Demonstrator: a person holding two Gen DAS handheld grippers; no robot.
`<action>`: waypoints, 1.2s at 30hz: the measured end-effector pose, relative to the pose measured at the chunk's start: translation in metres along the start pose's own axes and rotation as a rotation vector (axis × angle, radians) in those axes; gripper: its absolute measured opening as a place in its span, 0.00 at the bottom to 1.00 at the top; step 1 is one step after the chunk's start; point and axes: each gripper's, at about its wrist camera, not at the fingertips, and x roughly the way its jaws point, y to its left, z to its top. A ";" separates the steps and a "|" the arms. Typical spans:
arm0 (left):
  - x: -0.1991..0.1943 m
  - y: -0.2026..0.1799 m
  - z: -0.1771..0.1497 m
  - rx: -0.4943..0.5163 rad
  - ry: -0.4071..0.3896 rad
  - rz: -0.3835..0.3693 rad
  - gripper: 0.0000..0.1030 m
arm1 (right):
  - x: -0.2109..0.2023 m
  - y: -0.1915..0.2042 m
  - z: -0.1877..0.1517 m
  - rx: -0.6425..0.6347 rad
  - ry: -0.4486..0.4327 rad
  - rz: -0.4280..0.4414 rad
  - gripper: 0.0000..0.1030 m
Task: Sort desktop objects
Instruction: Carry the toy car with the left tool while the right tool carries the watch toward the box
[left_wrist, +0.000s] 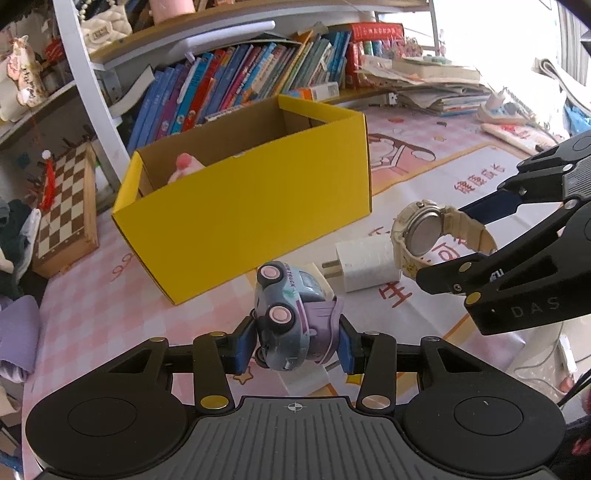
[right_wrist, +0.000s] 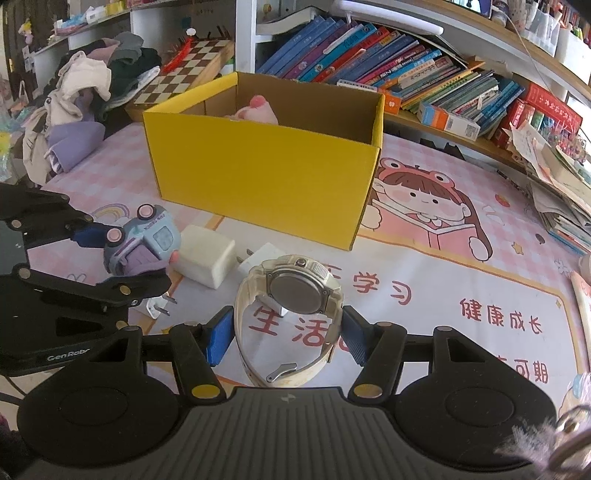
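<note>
Both jaws clenched | left gripper (left_wrist: 295, 341): toy car (left_wrist: 286, 317) | right gripper (right_wrist: 288, 338): watch (right_wrist: 295, 291)

Bright yellow outside and brown inside on the cardboard box (right_wrist: 266, 173). Grey-blue with pink wheels and a purple stripe on the toy truck (left_wrist: 286, 314). Cream on the watch (right_wrist: 291, 295), grey on its back. White on the charger (left_wrist: 364, 264). Pink checks and cartoon print across the tabletop (right_wrist: 461, 266). Brown-and-white squares on the chessboard (left_wrist: 64, 210). Blue pads on black tongs (left_wrist: 295, 345).
</note>
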 end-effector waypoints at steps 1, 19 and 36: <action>-0.003 0.001 0.000 -0.004 -0.007 0.000 0.42 | -0.001 0.001 0.001 -0.002 -0.003 0.002 0.57; -0.037 0.024 0.013 -0.069 -0.124 0.035 0.42 | -0.017 0.012 0.025 -0.061 -0.105 0.026 0.57; -0.044 0.061 0.084 -0.049 -0.269 0.096 0.42 | -0.024 -0.019 0.110 -0.103 -0.263 0.070 0.57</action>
